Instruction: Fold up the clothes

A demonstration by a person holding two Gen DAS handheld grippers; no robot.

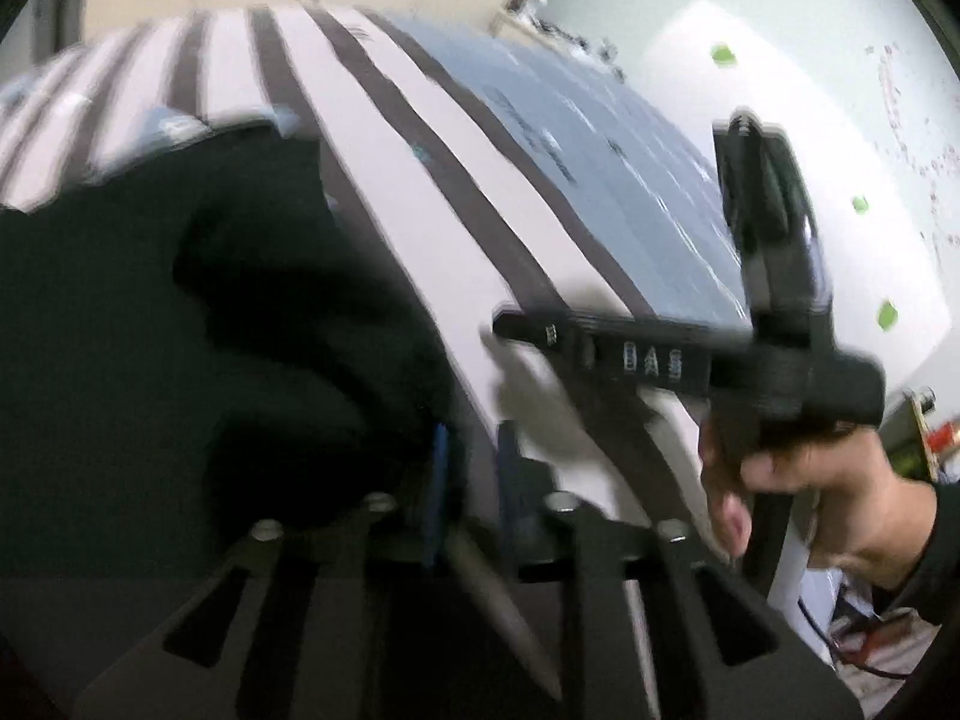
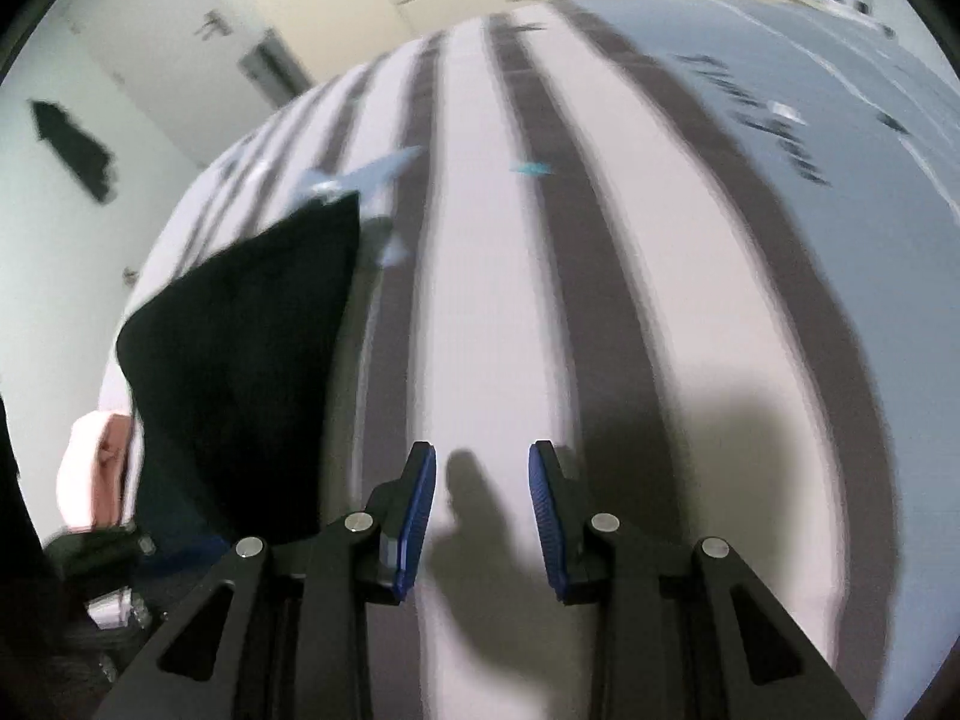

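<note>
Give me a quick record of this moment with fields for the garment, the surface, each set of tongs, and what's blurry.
garment: black cloth, lying on the left part of the striped surface
surface: striped cover, pale bands with dark stripes
left tongs: close beside the black cloth; blur hides whether they grip it
right tongs: open, above bare striped cover, nothing between the blue pads
right hand: holding the right tool's handle, seen from the left wrist view
blur: both views motion-blurred, left wrist view worse
</note>
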